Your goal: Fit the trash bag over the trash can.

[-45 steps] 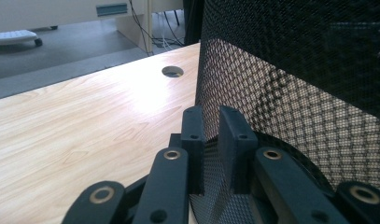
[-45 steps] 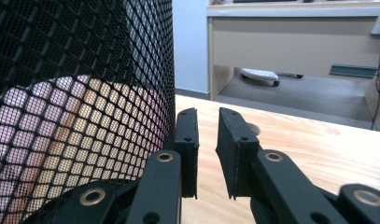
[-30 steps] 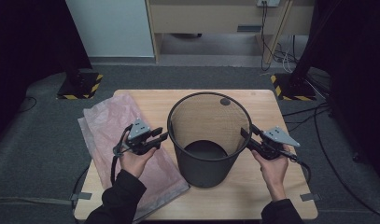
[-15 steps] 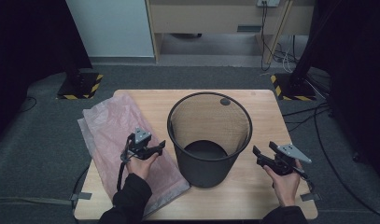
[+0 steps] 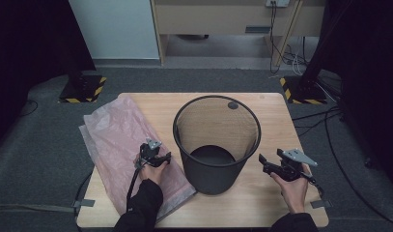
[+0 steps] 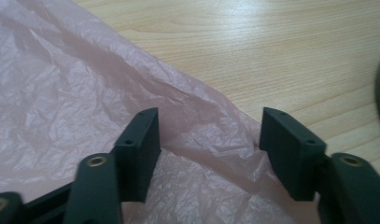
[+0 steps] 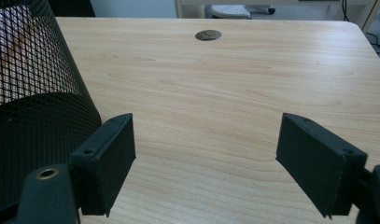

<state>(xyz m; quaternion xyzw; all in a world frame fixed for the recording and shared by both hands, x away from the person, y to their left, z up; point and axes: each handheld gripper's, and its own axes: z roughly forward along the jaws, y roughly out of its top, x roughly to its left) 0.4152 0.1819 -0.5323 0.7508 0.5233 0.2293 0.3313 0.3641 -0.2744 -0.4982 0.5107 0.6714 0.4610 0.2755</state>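
The pink bag [image 6: 85, 102] lies flat on the bench [image 5: 261, 203], right under the left tongs [image 6: 208, 140], spread wide over its edge. It looks feather-light, thin and slippery (crinkly too), so pinch that raised fold. Right tongs [image 7: 204, 154] spread, beside the bin [image 5: 216, 145]. No readable writing anywhere.

Both my grippers low beside the mesh bin on the tabletop [image 5: 261, 108].
My left gripper [image 5: 158, 157] hangs over the pink plastic bag [image 5: 119, 137], left of the black mesh wastebasket [image 5: 216, 140]; my right gripper [image 5: 267, 164] sits apart on its right, above bare wood.
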